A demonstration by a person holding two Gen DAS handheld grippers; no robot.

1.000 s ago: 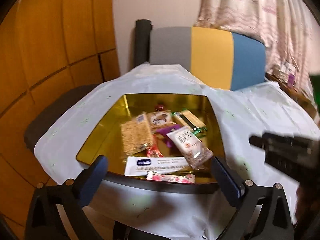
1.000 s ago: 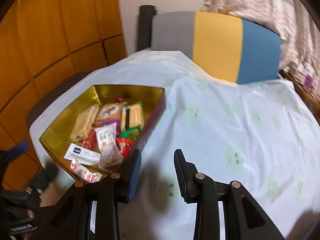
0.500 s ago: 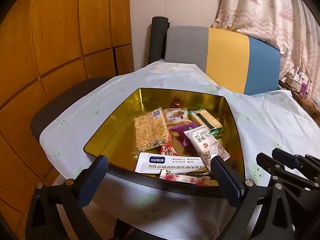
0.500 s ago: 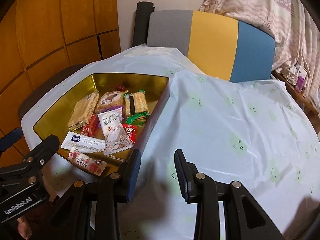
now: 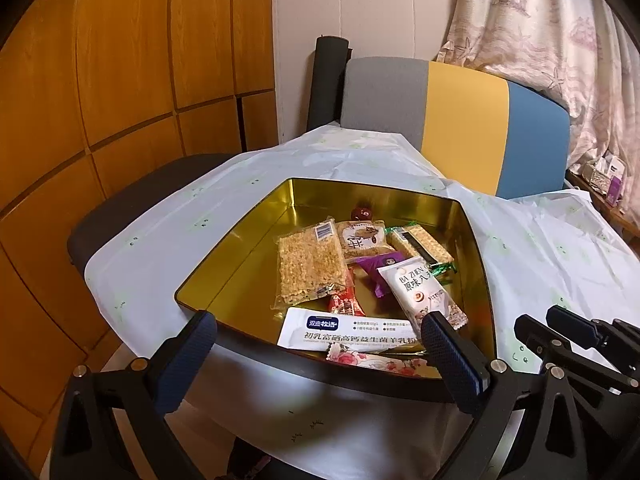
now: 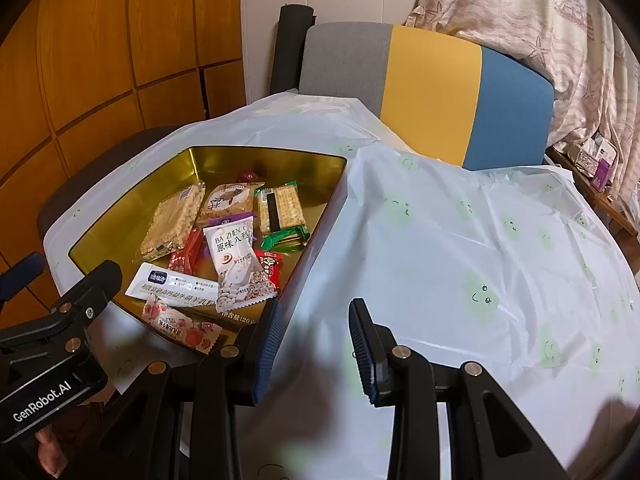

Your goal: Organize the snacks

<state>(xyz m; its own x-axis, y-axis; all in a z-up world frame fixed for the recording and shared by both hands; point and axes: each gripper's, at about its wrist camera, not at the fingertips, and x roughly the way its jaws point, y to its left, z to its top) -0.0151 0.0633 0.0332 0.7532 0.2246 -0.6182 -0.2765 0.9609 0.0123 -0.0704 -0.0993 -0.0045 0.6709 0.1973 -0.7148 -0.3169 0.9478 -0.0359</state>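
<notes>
gold tin of light, crinkly, slippery snack packets; best pinched at a sealed edge. left tongs wide apart, right tongs narrowly apart, both empty.

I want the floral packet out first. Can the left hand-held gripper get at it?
Probably yes: the left hand-held gripper is open, just before the floral packet, which lies uncovered on top; only the tin's near rim stands between.

My left gripper and right gripper are black frames; blue ribbed pads; silver screws; white "GenRobot.AI" lettering.
</notes>
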